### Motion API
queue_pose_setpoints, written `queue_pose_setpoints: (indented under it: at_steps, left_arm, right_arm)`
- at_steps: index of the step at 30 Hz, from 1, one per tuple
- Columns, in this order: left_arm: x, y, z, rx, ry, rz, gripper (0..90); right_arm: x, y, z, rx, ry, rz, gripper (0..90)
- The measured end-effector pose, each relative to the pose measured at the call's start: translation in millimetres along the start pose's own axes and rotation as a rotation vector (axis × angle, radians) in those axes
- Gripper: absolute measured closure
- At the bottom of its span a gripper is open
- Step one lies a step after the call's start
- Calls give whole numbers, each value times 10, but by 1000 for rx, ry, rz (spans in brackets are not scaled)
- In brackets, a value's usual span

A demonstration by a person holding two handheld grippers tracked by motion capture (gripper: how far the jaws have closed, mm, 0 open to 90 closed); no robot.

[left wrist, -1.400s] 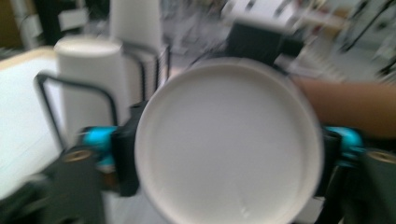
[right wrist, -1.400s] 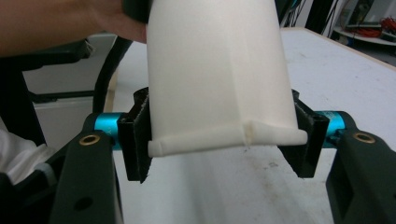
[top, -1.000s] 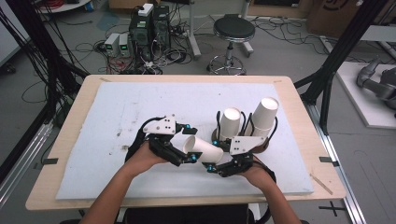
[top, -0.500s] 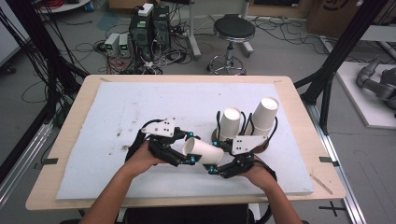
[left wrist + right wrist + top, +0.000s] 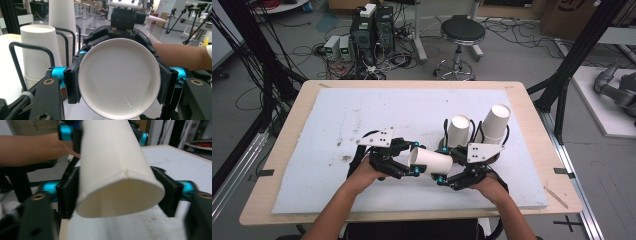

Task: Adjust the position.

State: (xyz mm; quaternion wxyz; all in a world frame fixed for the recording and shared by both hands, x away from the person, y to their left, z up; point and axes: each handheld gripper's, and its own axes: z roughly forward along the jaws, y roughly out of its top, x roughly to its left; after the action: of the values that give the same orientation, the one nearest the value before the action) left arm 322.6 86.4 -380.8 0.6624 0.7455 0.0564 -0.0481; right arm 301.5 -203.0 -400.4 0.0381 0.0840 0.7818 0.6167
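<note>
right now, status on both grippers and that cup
Left gripper jaws just closed on the paper cup at its mouth end. Right gripper clamps its base end, jaws easing wider. Cup held level above the table. Cup stacks stand close behind.

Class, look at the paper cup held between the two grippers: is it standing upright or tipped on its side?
Tipped on its side. The paper cup lies level above the table, its open mouth facing the left gripper and its base toward the right gripper.

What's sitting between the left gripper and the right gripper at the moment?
A white paper cup lies on its side between the left gripper and right gripper, both clamped on it. The high view shows this.
</note>
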Motion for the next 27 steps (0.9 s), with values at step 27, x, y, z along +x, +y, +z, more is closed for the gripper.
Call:
queue_pose_setpoints:
  at_steps: [27]
  left_arm:
    - [-59, 26, -35, 220, 72, 111, 336]
  right_arm:
    - [-22, -13, -8, 100, 26, -13, 425]
